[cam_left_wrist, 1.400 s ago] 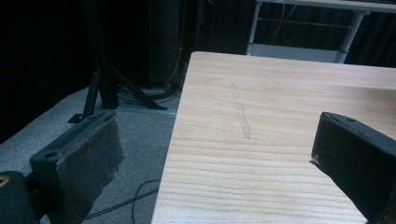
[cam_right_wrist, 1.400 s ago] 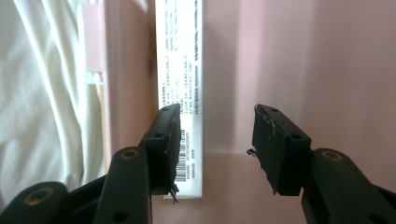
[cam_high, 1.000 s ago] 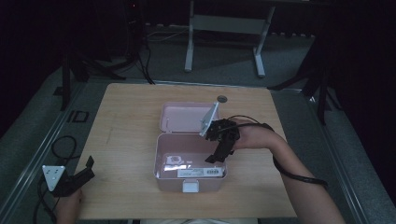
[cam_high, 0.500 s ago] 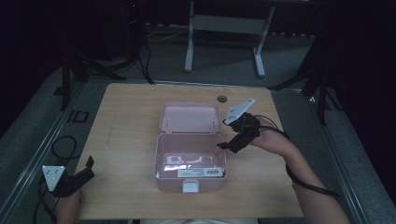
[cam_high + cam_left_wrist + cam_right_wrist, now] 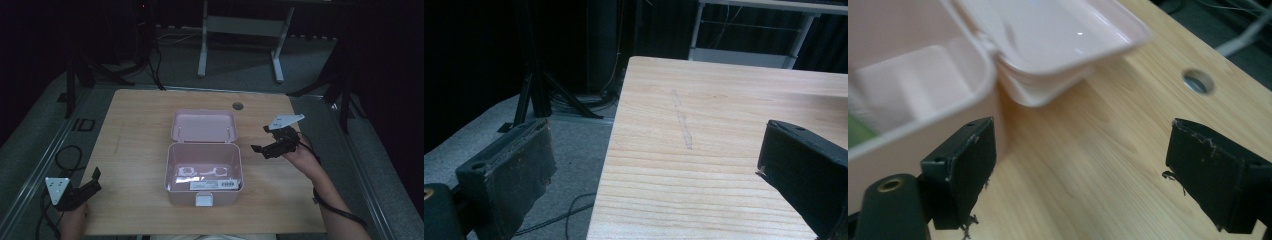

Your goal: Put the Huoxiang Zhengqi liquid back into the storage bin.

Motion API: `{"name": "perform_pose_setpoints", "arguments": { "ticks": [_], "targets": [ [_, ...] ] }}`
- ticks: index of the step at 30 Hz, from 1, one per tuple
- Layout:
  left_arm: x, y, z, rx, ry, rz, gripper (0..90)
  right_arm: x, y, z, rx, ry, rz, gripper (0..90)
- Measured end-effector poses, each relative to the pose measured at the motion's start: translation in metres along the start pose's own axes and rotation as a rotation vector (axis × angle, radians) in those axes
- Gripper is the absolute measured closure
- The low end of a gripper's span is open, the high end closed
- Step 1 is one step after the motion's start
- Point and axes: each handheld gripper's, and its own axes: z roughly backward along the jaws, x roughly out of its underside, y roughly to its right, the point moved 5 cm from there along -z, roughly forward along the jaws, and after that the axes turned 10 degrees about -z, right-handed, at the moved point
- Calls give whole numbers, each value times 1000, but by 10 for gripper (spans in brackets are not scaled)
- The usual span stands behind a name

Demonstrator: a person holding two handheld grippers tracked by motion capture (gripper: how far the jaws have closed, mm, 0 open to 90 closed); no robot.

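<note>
In the right gripper view the pink box runs off the left and top edges, its open lid is blurred and cut by the top edge, and a green thing inside is sliced by the left edge, too little to tell what it is; in the high view the small pale things and the label in the box are too small to read; the left gripper sits half in shadow at the counter edge, the hand behind it cut by the bottom edge.

A wooden table carries an open pink box.
</note>
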Motion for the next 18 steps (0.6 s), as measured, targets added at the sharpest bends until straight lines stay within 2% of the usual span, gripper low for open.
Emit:
{"name": "perform_pose_setpoints", "arguments": {
  "ticks": [7, 11, 13, 18],
  "targets": [
    [0, 0, 0, 0, -2, -1, 21, 35, 22, -13, 63, 25, -85, 122],
    [0, 0, 0, 2, -2, -2, 21, 52, 27, -21, 62, 35, -116, 122],
    [0, 0, 0, 1, -1, -2, 21, 60, 30, -24, 83, 45, -121, 122],
    [0, 0, 0, 2, -1, -2, 21, 77, 37, -29, 87, 71, -184, 121]
  ]
}}
